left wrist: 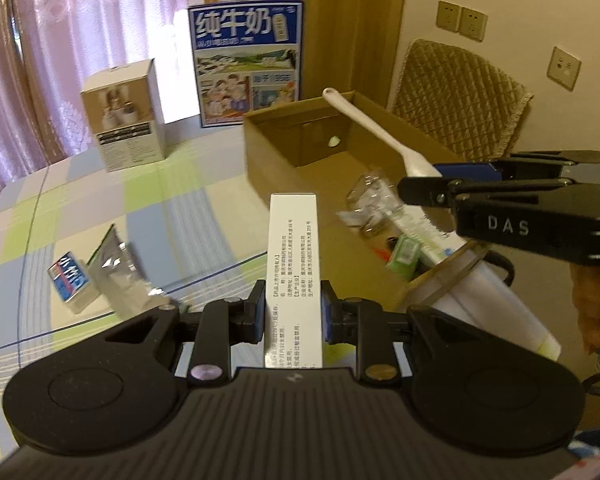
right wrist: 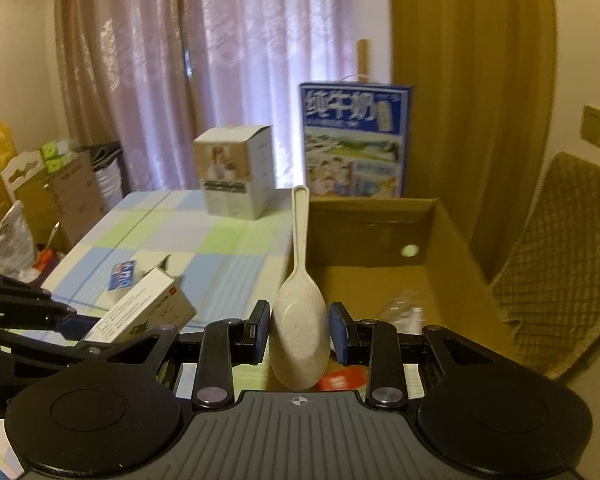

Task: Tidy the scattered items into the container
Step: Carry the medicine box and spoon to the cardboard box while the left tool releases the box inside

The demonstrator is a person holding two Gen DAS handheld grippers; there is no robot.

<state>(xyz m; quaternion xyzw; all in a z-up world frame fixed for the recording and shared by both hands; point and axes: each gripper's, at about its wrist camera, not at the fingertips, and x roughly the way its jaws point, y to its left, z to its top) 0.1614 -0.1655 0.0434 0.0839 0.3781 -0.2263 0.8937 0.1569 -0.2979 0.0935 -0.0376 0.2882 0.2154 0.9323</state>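
Note:
My left gripper is shut on a long white medicine box, held above the table beside the open cardboard box. My right gripper is shut on the bowl of a cream rice spoon, handle pointing up, over the cardboard box. In the left wrist view the right gripper holds the spoon above the box. In the right wrist view the left gripper's medicine box shows at left. The box holds a clear bag, a green packet and a white tube.
A small blue packet and a clear wrapper lie on the checked tablecloth. A white product box and a blue milk carton stand at the far edge. A padded chair is behind the cardboard box.

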